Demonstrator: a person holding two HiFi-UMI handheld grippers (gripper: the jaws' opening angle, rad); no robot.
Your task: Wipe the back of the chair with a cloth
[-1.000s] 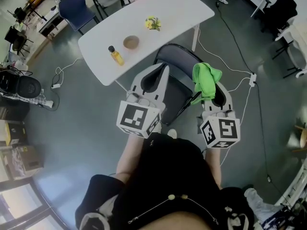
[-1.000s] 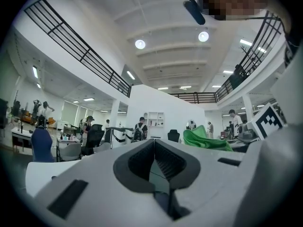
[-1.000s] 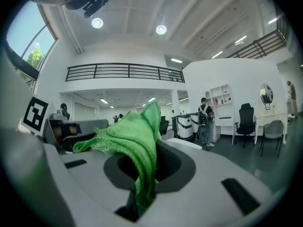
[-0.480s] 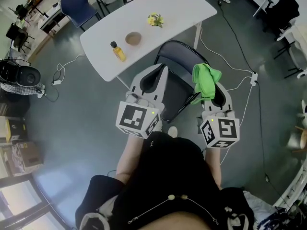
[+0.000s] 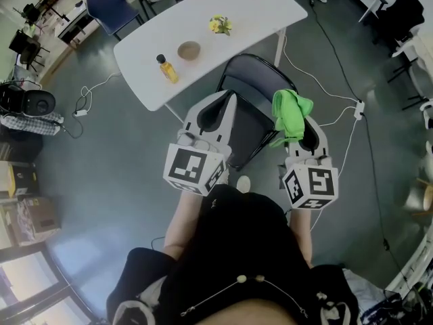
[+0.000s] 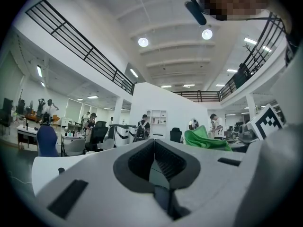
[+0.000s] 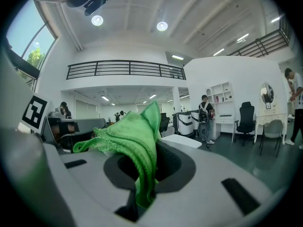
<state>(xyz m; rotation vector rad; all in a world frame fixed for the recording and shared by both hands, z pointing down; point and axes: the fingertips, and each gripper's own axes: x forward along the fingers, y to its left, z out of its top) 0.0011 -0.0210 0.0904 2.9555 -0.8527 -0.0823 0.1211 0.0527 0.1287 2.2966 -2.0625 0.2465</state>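
In the head view, the white table (image 5: 250, 5), with its yellow bottle (image 5: 166, 68), brown bowl (image 5: 189, 49) and yellow flowers (image 5: 218, 25), has drifted slightly toward the top of the frame. The chair (image 5: 254, 90) and the black round device (image 5: 27, 102) at the left edge have drifted the same way.

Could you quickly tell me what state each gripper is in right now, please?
Left gripper: closed, empty.
Right gripper: closed on the green cloth.

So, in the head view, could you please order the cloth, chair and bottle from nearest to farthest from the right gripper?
1. Cloth, held in the right gripper.
2. Chair, just left of it.
3. Bottle, on the table, upper left.
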